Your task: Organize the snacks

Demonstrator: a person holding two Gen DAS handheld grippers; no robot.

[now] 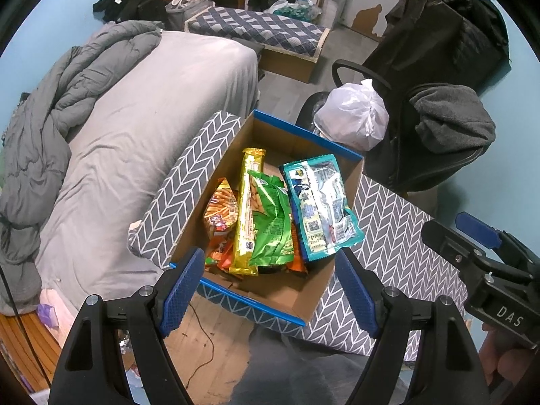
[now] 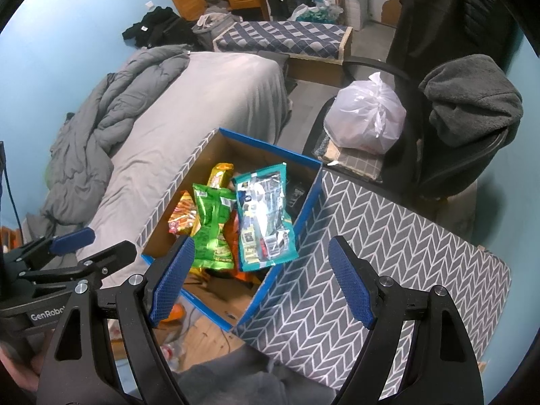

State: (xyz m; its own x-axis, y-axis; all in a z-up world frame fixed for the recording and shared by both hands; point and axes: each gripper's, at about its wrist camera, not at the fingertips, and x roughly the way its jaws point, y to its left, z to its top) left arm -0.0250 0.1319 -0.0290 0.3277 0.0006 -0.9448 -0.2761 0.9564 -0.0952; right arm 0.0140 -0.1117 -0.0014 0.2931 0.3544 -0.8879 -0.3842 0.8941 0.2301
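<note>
A: Left wrist view: left hand-held gripper [image 1: 270,281] hangs over the cardboard box [image 1: 341,276], blue pads wide apart, nothing btwn them. Snacks piled inside: teal packet [image 1: 319,207] leaning on the right wall, green bag [image 1: 271,222], yellow pack [image 1: 248,209], orange-red bag [image 1: 219,209] at left. Right hand-held gripper [image 1: 479,233] at frame's right edge, clear of the box.

B: Right wrist view: right hand-held gripper [image 2: 261,283] also spread wide, empty, above the box's near corner and the chevron-print flap [image 2: 388,236]. Same snacks in the box. Bed [image 2: 189,111] w/ grey duvet [image 2: 111,128] behind; white plastic bag [image 2: 366,114] on the chair [image 2: 449,148].
</note>
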